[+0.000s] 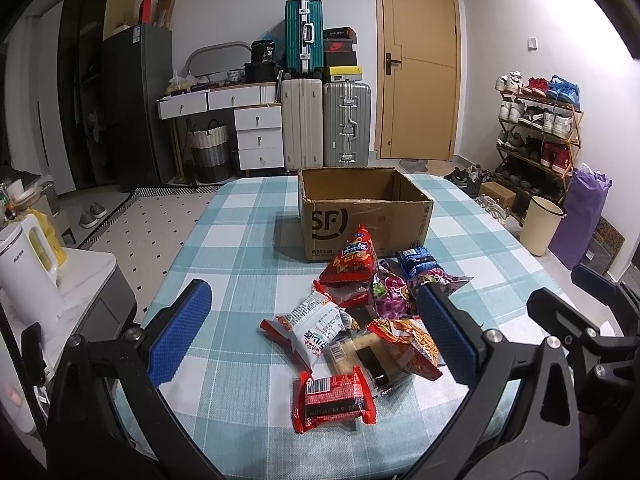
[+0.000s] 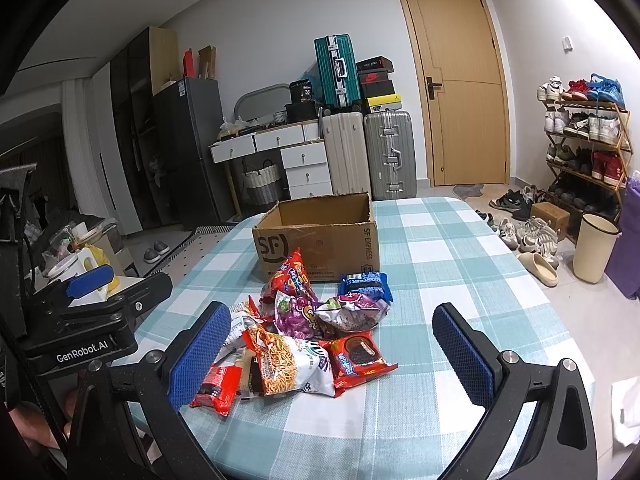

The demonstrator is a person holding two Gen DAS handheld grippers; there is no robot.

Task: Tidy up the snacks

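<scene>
A pile of snack packets (image 1: 360,312) (image 2: 304,340) lies on the checked tablecloth, just in front of an open cardboard box (image 1: 360,216) (image 2: 320,240). On top of the pile stands a red chip bag (image 1: 354,260); a red wafer pack (image 1: 334,400) lies nearest me. A red cookie pack (image 2: 358,354) and a blue cookie pack (image 2: 366,286) lie on the right side. My left gripper (image 1: 316,336) hovers open above the pile's near side. My right gripper (image 2: 332,356) is open too, with the pile between and beyond its fingers. Neither holds anything.
The table (image 1: 224,240) has bare cloth left of the box and to the right (image 2: 460,264). A white kettle (image 1: 24,272) stands on a side cabinet at left. Suitcases (image 1: 324,124), a shoe rack (image 2: 584,140) and a cream bin (image 2: 594,248) stand on the floor beyond.
</scene>
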